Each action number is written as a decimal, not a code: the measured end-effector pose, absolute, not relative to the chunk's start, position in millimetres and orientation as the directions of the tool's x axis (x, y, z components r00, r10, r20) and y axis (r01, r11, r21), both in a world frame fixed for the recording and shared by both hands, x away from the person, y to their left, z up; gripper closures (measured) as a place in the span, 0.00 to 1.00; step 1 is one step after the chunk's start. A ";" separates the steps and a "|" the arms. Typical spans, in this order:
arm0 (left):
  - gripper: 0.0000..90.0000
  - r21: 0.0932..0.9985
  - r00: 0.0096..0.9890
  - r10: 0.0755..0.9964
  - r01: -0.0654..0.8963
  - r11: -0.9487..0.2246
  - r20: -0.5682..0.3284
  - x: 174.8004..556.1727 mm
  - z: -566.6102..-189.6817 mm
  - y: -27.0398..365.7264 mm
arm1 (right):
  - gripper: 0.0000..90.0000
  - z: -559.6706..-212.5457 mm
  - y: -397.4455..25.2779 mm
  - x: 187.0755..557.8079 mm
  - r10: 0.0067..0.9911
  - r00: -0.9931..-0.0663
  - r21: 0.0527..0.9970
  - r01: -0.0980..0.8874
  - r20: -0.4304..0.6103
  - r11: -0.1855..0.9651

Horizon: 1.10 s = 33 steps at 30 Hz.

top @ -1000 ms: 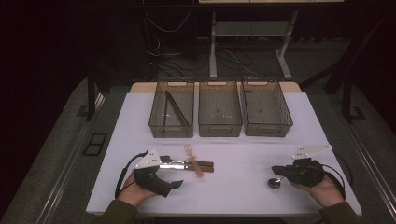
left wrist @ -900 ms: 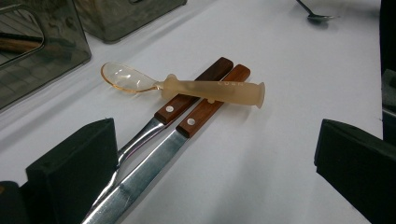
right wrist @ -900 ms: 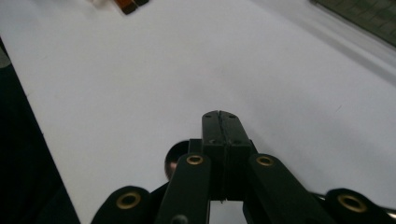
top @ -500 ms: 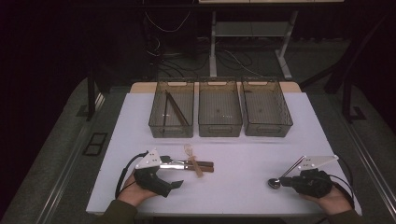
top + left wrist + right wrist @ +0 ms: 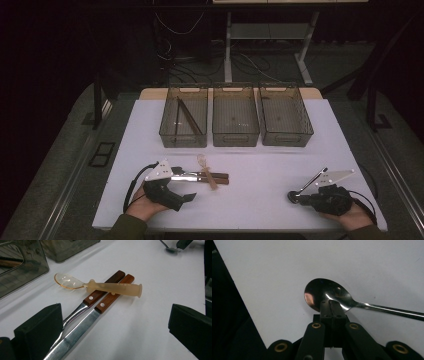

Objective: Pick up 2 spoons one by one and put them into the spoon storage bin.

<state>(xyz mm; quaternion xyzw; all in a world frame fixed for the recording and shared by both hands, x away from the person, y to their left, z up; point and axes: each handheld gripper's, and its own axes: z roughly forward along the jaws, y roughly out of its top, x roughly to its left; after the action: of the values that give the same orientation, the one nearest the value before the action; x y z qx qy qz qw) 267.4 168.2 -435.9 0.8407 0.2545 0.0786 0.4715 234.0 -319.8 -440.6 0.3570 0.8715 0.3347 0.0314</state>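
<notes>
Right gripper (image 5: 295,198) at the near right of the bench (image 5: 350,145), fingers (image 5: 331,307) together over the bowl of the metal spoon (image 5: 325,293); can't tell whether they pinch its rim or just sit on it. Spoon bowl rests on the bench, handle runs up toward the grey plate. Left gripper (image 5: 192,187) sits well left of the spoon, fingers (image 5: 40,327) wide apart, holding nothing. Between and ahead of them lie two wooden-handled knives (image 5: 100,301) side by side, touching. Translucent plastic spoon (image 5: 100,286) lies crosswise on the knife handles. Three clear bins (image 5: 235,120) stand beyond the knives; the left one holds chopsticks (image 5: 187,116).
</notes>
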 end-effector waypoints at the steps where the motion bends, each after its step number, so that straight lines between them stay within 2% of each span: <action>1: 0.00 0.833 0.858 0.503 0.354 -0.425 -0.108 267.4 -435.9 168.1 | 1.00 -440.7 -319.4 234.2 0.642 -0.744 0.606 0.600 0.183 0.522; 33: 0.00 0.834 0.857 0.503 0.356 -0.422 -0.111 267.7 -436.5 166.0 | 1.00 -443.7 -303.0 255.7 0.654 -0.743 0.619 0.582 0.141 0.527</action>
<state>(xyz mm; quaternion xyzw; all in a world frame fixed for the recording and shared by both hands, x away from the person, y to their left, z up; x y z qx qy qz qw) 267.7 166.0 -436.5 0.8397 0.2555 0.0776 0.4729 255.7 -303.0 -443.7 0.3541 0.8722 0.3330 0.0541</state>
